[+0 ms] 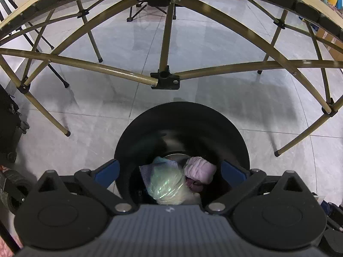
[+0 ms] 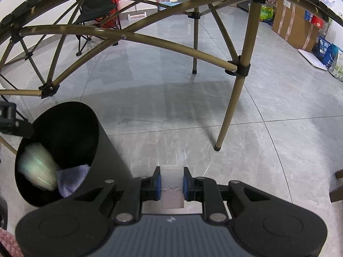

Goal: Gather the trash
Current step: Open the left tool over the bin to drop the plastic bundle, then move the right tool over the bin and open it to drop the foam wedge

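Observation:
A black round bin [image 1: 182,124] stands on the grey tiled floor, right under my left gripper [image 1: 170,169]. Its blue pads are spread wide over the bin's mouth with nothing pressed between them. Inside the bin lie a pale green plastic bag [image 1: 167,184], a crumpled pink piece [image 1: 200,169] and a blue-grey sheet [image 1: 148,171]. In the right wrist view the bin [image 2: 64,117] is at the lower left; the green bag [image 2: 36,167] looks blurred beside the blue-grey sheet [image 2: 72,177]. My right gripper [image 2: 172,182] is shut on a translucent white wrapper [image 2: 172,177], above the floor to the right of the bin.
A folding table's gold tube frame arches overhead; one leg [image 2: 231,98] stands just beyond the right gripper, and a black joint block [image 1: 165,80] sits beyond the bin. A black case [image 1: 8,128] is at the left. Cardboard boxes [image 2: 293,23] line the right wall.

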`<action>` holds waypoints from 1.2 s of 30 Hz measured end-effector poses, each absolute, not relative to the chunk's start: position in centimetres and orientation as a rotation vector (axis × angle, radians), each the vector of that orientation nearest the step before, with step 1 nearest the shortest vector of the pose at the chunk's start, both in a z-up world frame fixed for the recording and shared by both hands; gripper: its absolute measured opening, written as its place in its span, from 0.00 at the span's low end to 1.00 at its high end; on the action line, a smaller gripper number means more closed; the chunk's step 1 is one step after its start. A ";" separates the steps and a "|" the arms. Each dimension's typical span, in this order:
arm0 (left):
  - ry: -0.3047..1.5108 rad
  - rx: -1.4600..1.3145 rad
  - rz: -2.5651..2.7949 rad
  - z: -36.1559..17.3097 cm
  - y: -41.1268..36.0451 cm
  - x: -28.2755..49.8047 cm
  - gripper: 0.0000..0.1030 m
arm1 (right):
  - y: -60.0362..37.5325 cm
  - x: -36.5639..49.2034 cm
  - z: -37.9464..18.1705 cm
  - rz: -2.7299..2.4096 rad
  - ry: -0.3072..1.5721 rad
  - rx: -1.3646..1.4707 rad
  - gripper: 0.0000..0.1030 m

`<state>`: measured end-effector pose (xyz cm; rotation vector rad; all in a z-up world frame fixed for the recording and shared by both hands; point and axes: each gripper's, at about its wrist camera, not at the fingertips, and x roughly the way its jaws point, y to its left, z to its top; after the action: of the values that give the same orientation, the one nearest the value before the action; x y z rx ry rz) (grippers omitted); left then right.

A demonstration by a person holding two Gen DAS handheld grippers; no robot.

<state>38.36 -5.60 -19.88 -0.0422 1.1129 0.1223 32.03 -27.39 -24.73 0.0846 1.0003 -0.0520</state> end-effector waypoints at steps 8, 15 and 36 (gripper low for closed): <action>1.140 -0.048 0.135 -20.4 -5.1 38.4 1.00 | -27.4 31.9 -24.7 -0.042 0.999 0.084 0.17; 1.137 -0.046 0.132 -20.2 -4.9 38.3 1.00 | -27.2 31.8 -24.6 -0.034 0.997 0.081 0.17; 1.074 -0.055 0.155 -18.7 -0.4 36.0 1.00 | -23.1 31.9 -22.0 0.038 0.931 0.059 0.17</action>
<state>36.00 -0.43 -18.67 -0.0553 1.0738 0.1552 31.86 -23.14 -22.03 0.0592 0.9309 0.0383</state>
